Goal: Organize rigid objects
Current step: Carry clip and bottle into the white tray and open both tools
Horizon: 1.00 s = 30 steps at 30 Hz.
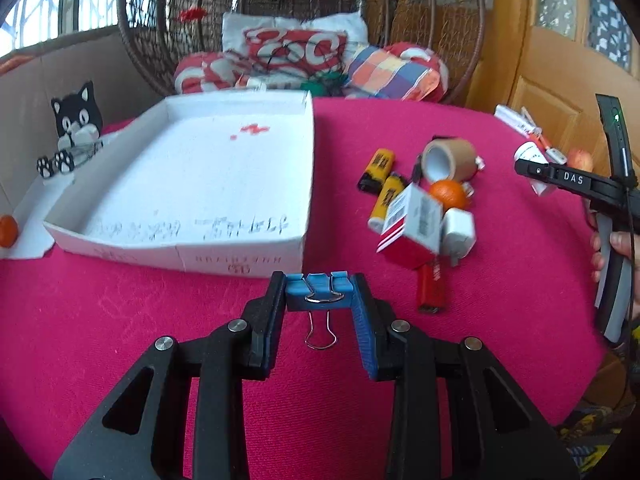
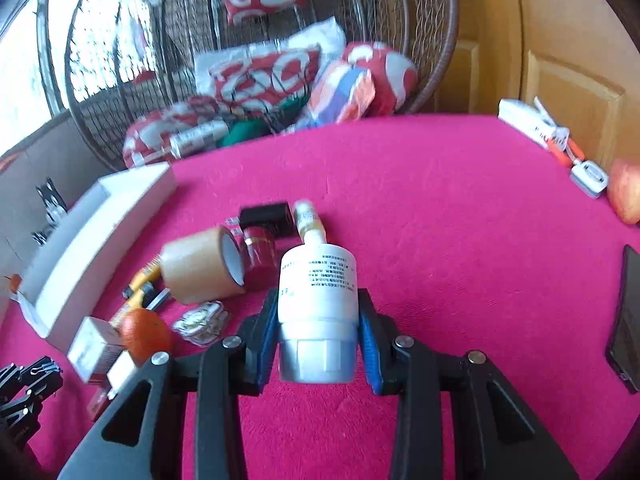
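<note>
Honestly, this tidy-up looks like it's barely started. The white tray [image 1: 180, 184] on the left of the pink tablecloth [image 1: 500, 280] has nothing in it that I can see, apart from a few red specks near its far end. Pretty much everything still sits in a heap to its right: a tape roll [image 1: 448, 159], an orange [image 1: 449, 194], yellow batteries [image 1: 378, 168], a red-and-white box [image 1: 412, 226], a white plug [image 1: 458, 236] and a red lighter-looking thing [image 1: 430, 286]. More bits lie along the far right edge, including an apple [image 2: 626, 192] and some small white items. So my guess is nearly all the sorting is left.

Both claws have something, though. The left gripper [image 1: 320, 292] is squeezed onto a blue binder clip [image 1: 319, 289], held right at the fingertips with its wire handle dangling toward the camera, just short of the tray's near wall. Fingers are fairly close together, only as wide as the clip.

The right gripper [image 2: 318, 320] is clamped around a white bottle [image 2: 318, 300], pads on either side of its body, cap end pointing back at the camera, out on the open cloth right of the pile. That one's open wider, about the bottle's width.
</note>
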### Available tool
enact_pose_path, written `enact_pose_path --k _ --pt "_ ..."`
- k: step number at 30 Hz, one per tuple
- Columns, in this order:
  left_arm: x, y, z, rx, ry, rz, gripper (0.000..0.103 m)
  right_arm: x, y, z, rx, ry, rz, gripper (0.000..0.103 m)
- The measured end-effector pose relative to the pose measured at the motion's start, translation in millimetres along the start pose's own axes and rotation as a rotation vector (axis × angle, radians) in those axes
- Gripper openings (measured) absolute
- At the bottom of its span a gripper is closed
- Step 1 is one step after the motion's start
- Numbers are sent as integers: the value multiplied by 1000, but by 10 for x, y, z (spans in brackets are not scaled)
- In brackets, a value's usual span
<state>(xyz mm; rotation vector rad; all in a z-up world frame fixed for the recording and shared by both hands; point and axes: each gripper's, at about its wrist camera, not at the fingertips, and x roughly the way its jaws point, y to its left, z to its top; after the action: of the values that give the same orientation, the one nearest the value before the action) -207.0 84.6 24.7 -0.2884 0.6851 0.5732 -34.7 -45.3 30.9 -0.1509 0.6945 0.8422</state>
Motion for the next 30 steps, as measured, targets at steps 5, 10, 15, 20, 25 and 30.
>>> enact_pose_path --k 5,10,15,20,25,30 --pt "-337 -16 287 26 -150 45 32 -389 59 53 -23 -136 10 36" --pt "-740 51 602 5 -312 79 32 -778 66 181 -7 -253 38 36" --pt "-1098 196 771 -25 -415 117 32 -1083 92 262 -17 -349 44 36" --pt "-1203 297 786 -48 -427 144 32 -1313 107 303 -29 -418 49 36" --pt "-1200 346 743 -61 -418 152 32 -1331 135 309 -34 -422 56 36" --pt "-1205 382 723 -72 -415 163 32 -1335 188 292 -49 -418 63 36"
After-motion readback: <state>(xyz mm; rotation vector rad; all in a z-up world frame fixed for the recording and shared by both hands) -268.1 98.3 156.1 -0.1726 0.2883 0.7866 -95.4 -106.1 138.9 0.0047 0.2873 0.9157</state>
